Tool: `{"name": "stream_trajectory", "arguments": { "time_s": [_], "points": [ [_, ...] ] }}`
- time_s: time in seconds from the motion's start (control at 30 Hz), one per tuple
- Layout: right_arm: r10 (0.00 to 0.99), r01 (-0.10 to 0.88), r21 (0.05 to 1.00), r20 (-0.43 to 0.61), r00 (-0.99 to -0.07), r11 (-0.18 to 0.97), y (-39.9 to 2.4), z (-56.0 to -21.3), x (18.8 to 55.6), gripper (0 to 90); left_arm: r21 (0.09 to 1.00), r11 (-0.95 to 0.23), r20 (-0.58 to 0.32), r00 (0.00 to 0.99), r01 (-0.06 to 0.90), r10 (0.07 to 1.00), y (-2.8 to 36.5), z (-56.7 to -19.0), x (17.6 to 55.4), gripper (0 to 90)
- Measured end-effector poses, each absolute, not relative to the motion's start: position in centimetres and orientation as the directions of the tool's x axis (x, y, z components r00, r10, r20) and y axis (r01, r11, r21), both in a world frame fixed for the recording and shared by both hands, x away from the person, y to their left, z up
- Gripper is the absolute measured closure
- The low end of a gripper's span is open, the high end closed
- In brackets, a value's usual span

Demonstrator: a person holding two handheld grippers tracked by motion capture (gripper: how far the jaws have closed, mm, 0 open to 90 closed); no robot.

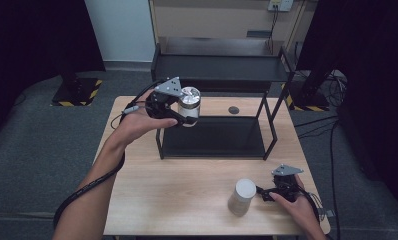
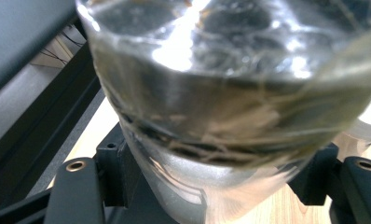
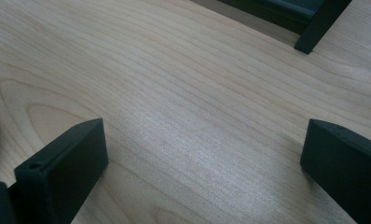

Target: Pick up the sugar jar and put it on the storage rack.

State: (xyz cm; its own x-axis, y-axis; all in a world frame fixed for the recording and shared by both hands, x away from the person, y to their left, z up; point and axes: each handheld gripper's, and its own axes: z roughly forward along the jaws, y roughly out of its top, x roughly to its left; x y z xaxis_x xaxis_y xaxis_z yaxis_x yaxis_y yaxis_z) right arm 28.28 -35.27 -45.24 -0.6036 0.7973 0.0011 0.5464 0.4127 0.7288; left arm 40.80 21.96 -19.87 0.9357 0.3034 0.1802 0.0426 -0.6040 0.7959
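Holding a clear jar (image 1: 189, 106) with a shiny silver lid, clamped in the left gripper (image 1: 183, 116), up in the air above the far left corner of the black shelf rack (image 1: 214, 137). Seen in the left gripper view: the glass body of the jar (image 2: 221, 107) pressed between the two black jaws at its sides, tilted across the frame, pale tangled contents blurred behind the glass, too close to tell more. Lifted clear of the table (image 1: 187, 185), with the jar level with the top rail of the rack and just in front of the hand. Trailing from the left gripper, a dark cable running back along the forearm.

Resting at the near right corner of the table, the right gripper (image 1: 263, 192), jaws spread apart and released, nothing between them. Shown in the right gripper view: the two black jaws standing wide over bare pale wood (image 3: 197, 116), a black leg of the rack (image 3: 319, 25) at the top edge. Standing upright just beside the right gripper, on its left in the high view, a second jar (image 1: 241, 197) with a white lid, apart from the jaws as far as can be told. Lying on the table behind the rack, a small dark round disc (image 1: 233, 109).
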Motion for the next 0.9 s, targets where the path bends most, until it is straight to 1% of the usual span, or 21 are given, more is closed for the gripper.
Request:
{"name": "stream_trajectory", "arguments": {
  "time_s": [0.43,0.9],
  "points": [
    [0.797,0.546,0.729,0.0,-0.604,0.413,-35.3,-45.2,28.3,1.0,0.796,-0.604,0.193,0.927,0.043,0.321,21.4,-17.1,40.2,30.0],
    [0.8,0.548,0.728,0.0,-0.601,0.412,-35.2,-45.2,28.2,0.9,0.805,-0.59,0.199,0.907,0.065,0.371,21.1,-14.2,39.6,30.0]
  ]
}}
